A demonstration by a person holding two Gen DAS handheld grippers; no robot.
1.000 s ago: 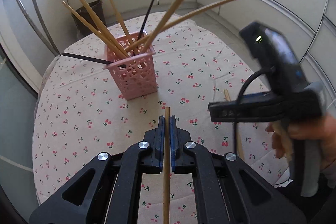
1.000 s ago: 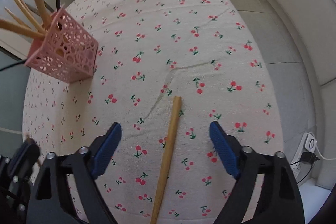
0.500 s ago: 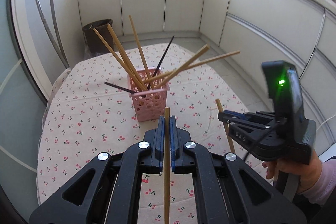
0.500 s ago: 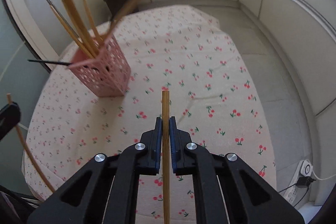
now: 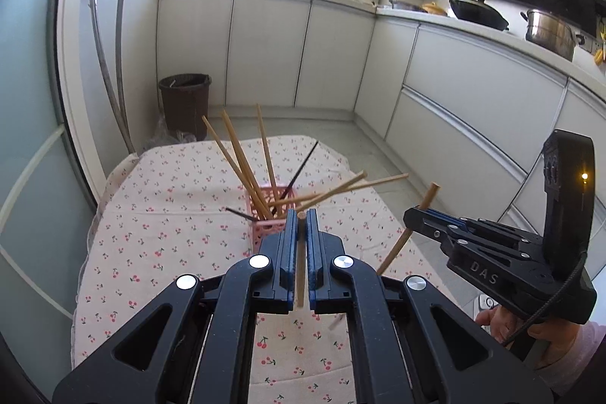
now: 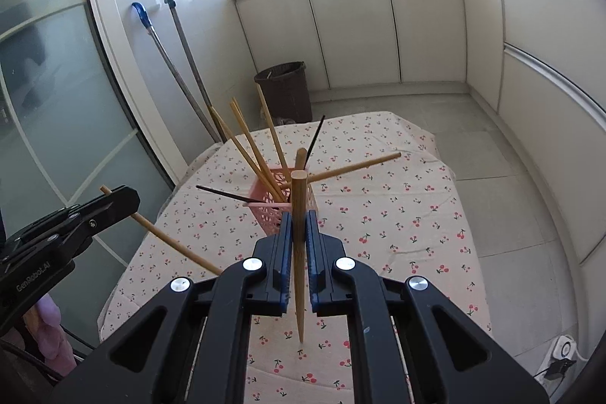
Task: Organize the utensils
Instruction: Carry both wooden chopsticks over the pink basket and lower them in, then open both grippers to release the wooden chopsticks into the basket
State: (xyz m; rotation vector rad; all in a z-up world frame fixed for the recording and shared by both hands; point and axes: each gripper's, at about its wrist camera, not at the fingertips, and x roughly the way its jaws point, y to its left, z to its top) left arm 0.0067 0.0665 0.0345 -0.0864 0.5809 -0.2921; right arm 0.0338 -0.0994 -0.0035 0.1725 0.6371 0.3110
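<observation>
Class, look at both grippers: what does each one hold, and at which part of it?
Left gripper: a wooden chopstick, gripped near its upper end. Right gripper: another wooden chopstick, gripped around its middle.

Left claw (image 5: pixel 300 214) and right claw (image 6: pixel 299 214) both clamped shut, angled downward.

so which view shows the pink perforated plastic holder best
The right wrist view: the pink perforated plastic holder shows its rim and a lattice wall on the cherry-print tablecloth, though the right gripper covers its lower corner. The left wrist view shows only a sliver behind the left gripper.
</observation>
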